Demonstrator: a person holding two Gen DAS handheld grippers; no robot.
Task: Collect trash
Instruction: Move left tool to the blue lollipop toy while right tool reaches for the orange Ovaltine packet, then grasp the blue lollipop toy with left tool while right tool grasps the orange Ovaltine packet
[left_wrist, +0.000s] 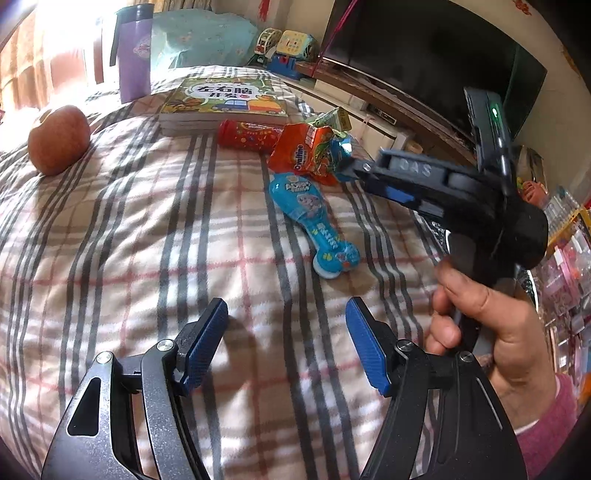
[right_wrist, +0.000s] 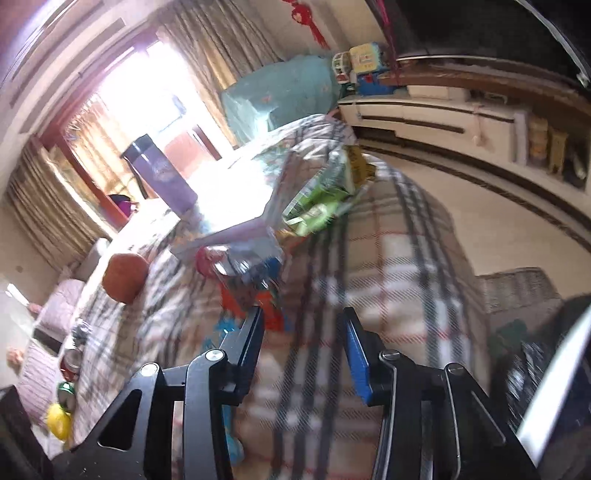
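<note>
The orange Ovaltine wrapper (left_wrist: 308, 157) lies on the plaid blanket (left_wrist: 147, 240), beside the red tube (left_wrist: 247, 134). Expect light, crinkly foil; pinch its crumpled edge. Right gripper (left_wrist: 349, 170) touches it, jaws unclenched; left gripper (left_wrist: 286, 341) released, empty.

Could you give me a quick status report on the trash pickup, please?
Left gripper open, empty, over the blanket. Right gripper open at the orange wrapper, grip unconfirmed. Blue toy lies alongside.

Bare checked blanket (left_wrist: 147, 240) lies open ahead of the left hand-held gripper (left_wrist: 286, 343); farther on, the blue toy (left_wrist: 310, 218), orange wrapper (left_wrist: 306, 153) and book stack (left_wrist: 221, 105) crowd the way.
</note>
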